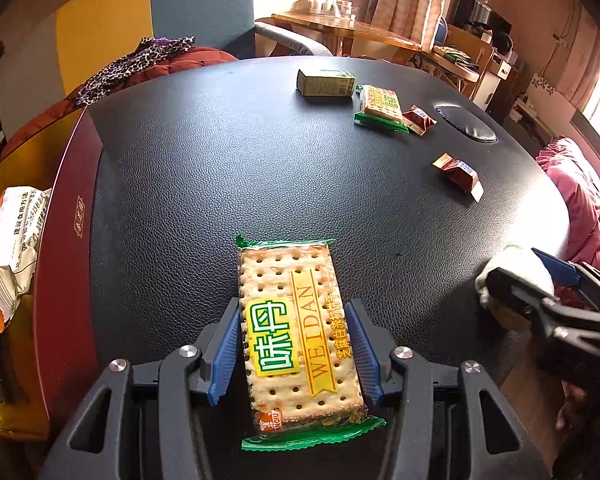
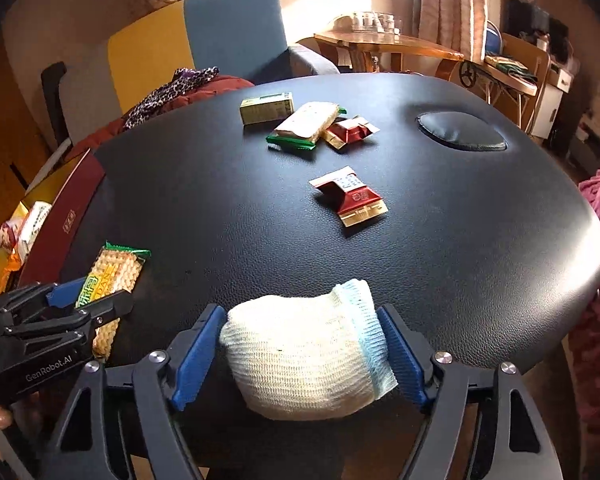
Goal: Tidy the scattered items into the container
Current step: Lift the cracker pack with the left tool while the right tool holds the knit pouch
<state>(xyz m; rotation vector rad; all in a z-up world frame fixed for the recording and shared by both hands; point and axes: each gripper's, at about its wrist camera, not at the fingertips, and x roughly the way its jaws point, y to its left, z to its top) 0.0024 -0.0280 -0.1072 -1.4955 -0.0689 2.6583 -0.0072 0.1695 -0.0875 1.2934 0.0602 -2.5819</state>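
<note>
The left gripper point(image 1: 296, 344) grips a cracker pack point(image 1: 296, 332) between its blue pads point(image 1: 226, 348), above the black table point(image 1: 220, 184). At the far side lie a green box point(image 1: 326, 83), touching it a second cracker pack point(image 1: 380, 109), and against that a red candy point(image 1: 419, 119); another red candy point(image 1: 458, 171) lies apart, nearer. At left, a red container point(image 1: 66, 240) holds snack packets point(image 1: 16, 236). At the right edge, the right gripper point(image 1: 540, 292) clasps a white cloth point(image 1: 516, 264).

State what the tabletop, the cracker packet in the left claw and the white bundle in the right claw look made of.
Black tabletop: likely faux leather, pebbled grain, soft sheen.
Green-edged cracker packet: clear glossy plastic film, crimped ends, crackers visible through it.
White knitted bundle: soft matte ribbed cloth, possibly a rolled sock or glove.
</note>
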